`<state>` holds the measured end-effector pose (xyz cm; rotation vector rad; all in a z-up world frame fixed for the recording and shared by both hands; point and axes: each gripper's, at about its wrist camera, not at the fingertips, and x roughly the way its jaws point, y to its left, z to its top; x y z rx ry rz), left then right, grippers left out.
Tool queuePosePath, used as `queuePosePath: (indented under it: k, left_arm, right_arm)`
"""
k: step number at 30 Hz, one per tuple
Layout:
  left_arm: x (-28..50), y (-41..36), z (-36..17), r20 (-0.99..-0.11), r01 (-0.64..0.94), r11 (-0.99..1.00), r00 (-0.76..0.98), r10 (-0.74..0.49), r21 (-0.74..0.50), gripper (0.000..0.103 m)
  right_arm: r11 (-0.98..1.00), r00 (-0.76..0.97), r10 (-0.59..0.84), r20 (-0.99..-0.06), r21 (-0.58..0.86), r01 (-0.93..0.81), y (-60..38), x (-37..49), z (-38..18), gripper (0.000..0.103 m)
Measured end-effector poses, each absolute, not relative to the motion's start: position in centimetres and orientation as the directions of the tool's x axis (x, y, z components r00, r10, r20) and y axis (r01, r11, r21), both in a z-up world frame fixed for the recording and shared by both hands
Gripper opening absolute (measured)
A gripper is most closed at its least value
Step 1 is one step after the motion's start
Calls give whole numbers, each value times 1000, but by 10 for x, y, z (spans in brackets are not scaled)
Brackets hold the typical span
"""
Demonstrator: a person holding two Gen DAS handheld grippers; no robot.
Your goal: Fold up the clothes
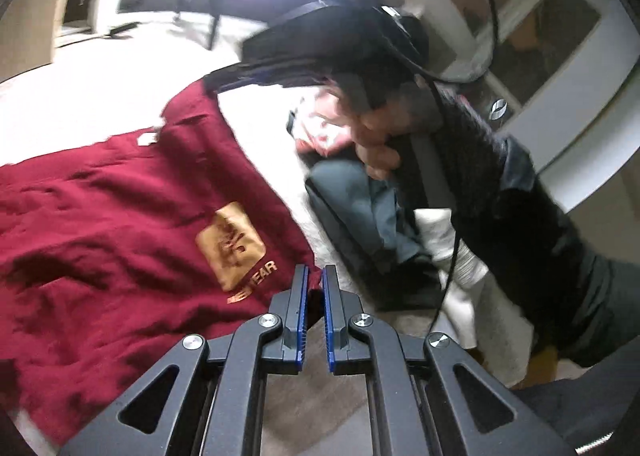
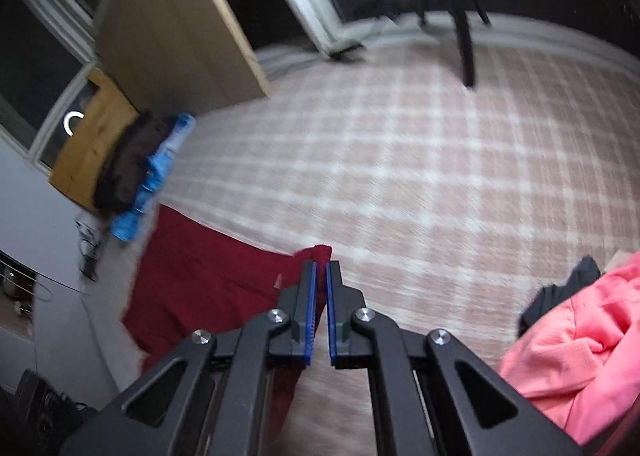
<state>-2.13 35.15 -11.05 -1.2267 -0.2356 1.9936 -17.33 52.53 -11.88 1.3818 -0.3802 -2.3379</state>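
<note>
A dark red shirt (image 1: 120, 224) with a gold square logo (image 1: 231, 243) lies spread on the bed. My left gripper (image 1: 315, 276) is shut on the shirt's near edge. In the left wrist view my right gripper (image 1: 216, 83) reaches in from the right and pinches the shirt's far corner. In the right wrist view my right gripper (image 2: 321, 270) is shut on a corner of the red shirt (image 2: 208, 280), which hangs to the left over the checked blanket (image 2: 420, 160).
A pile of grey and white clothes (image 1: 360, 208) lies right of the shirt. A pink garment (image 2: 580, 344) and a dark one (image 2: 560, 296) lie at the right. A blue and brown pile (image 2: 136, 164) sits by a wooden cabinet (image 2: 92, 144). A tripod leg (image 2: 464, 40) stands on the bed.
</note>
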Motion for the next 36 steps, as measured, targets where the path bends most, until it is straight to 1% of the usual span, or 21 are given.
queuePosePath:
  k: [3, 7, 11, 15, 17, 19, 24, 34, 36]
  left_arm:
    - [-13, 304, -101, -651, -479, -704, -308, 694, -524, 6]
    - [-5, 212, -100, -634, -392, -748, -398, 663, -536, 6]
    - [-3, 145, -118, -650, -298, -778, -429, 627, -553, 6]
    - [-6, 80, -141, -652, -233, -778, -435, 620, -584, 6]
    - [-9, 61, -150, -658, -219, -780, -434, 616, -586, 6]
    - [-15, 44, -158, -667, -206, -784, -428, 610, -585, 6]
    - [-32, 20, -178, -678, -206, -773, -382, 628, -599, 6]
    - [-48, 35, -193, -699, -284, -761, -301, 649, -584, 6]
    - [-50, 36, -196, -707, -293, -761, -286, 647, -579, 7]
  right_arm:
    - [-868, -456, -496, -739, 432, 244, 485, -170, -91, 5]
    - [-850, -456, -526, -717, 450, 274, 406, -179, -81, 5]
    - [-848, -431, -530, -730, 442, 294, 329, -190, -92, 5]
    - [-864, -411, -499, -763, 402, 302, 260, -207, -113, 5]
    - [-882, -407, -459, -789, 352, 313, 231, -216, -125, 5]
    - [-897, -398, -420, -816, 305, 320, 209, -223, -137, 5]
    - [-918, -380, -368, -849, 267, 293, 186, -235, -158, 5]
    - [-929, -351, -330, -876, 236, 286, 171, -242, -175, 5]
    - [-923, -308, -337, -890, 247, 296, 165, -247, -182, 8]
